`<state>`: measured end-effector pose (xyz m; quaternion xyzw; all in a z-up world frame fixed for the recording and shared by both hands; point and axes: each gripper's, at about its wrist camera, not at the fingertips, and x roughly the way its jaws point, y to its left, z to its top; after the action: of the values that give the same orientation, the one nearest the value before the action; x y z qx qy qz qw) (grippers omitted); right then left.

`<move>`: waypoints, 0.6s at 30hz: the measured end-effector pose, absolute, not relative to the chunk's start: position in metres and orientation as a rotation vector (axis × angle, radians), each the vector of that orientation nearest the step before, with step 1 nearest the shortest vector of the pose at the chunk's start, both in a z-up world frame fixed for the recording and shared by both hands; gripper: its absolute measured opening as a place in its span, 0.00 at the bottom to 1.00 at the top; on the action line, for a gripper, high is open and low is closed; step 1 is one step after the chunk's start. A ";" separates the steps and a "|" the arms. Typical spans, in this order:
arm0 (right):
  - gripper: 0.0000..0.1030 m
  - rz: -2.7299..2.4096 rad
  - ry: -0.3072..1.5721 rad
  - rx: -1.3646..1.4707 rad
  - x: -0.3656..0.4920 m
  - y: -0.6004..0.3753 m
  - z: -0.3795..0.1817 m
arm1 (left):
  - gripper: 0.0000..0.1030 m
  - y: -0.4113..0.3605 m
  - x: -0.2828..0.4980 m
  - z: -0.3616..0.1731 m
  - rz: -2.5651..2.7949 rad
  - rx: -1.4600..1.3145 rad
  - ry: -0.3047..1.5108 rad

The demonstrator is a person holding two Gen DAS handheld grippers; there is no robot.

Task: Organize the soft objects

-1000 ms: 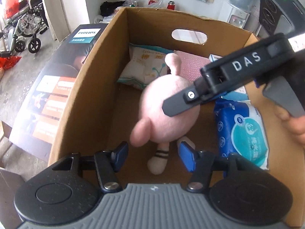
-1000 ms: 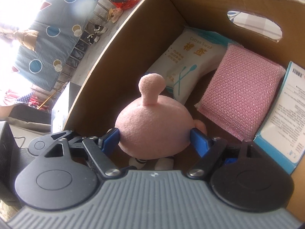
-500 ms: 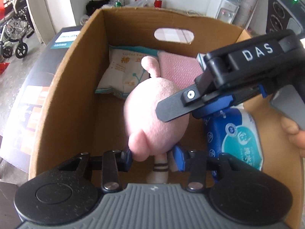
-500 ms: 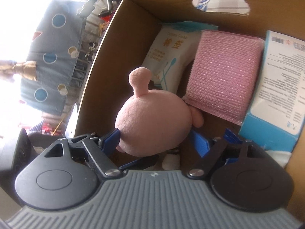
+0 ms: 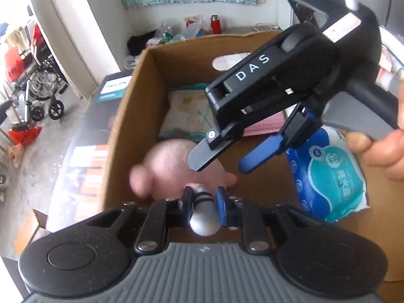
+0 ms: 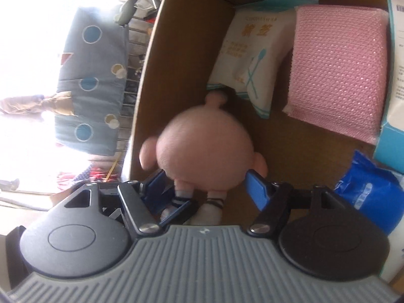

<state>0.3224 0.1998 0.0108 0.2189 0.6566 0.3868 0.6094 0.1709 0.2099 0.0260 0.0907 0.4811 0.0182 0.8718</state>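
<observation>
Left gripper just closing, pinching striped leg of round pink plush doll inside brown cardboard box. Right gripper just narrowing, fingers spread, body between, contact unclear.

The left gripper has just been closing its jaws, and now they pinch a white leg of the pink plush toy inside the cardboard box. The right gripper hangs above with open jaws. A blue wipes pack lies beside it.
</observation>
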 end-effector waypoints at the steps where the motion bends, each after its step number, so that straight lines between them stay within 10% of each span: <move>1: 0.67 0.883 1.506 0.486 0.321 0.198 0.013 | 0.22 0.208 0.171 0.027 0.027 0.187 0.994; 18: 0.68 0.821 1.364 0.427 0.330 0.182 0.043 | 0.32 0.195 0.170 0.025 -0.111 0.086 0.980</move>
<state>0.3296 0.1825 0.0433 0.1901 0.6074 0.3657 0.6791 0.1703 0.1954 0.0249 0.0413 0.4702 -0.0533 0.8800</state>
